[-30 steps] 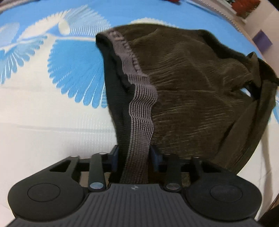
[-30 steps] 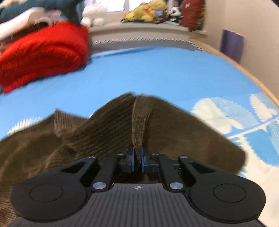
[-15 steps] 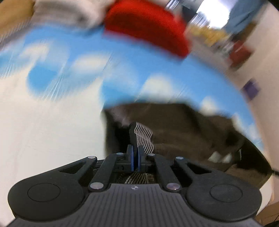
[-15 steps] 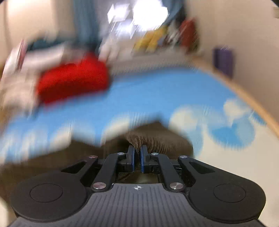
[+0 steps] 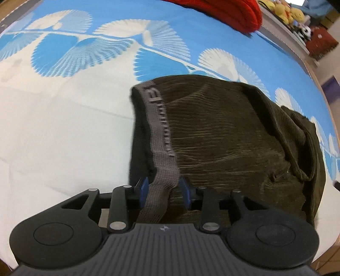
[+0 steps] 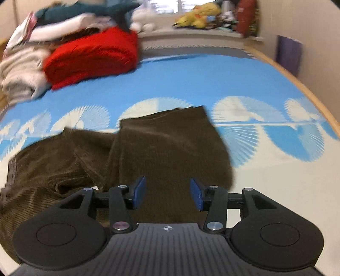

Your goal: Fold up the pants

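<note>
bare sheet [image 6: 265, 180] right of pants [image 6: 170, 144], clothes pile [image 6: 89, 53] beyond

We see a bed [image 6: 191, 85] with a blue-and-white leaf-print sheet; on it lie brown corduroy pants [image 6: 165, 144], partly folded, near the front, and a folded red blanket [image 6: 93, 55] beside a pile of clothes [image 6: 23, 70] farther back

A bedroom: patterned bedsheet [image 6: 191, 85], plush toys [image 6: 197, 12], piled clothes [image 6: 91, 51].
</note>
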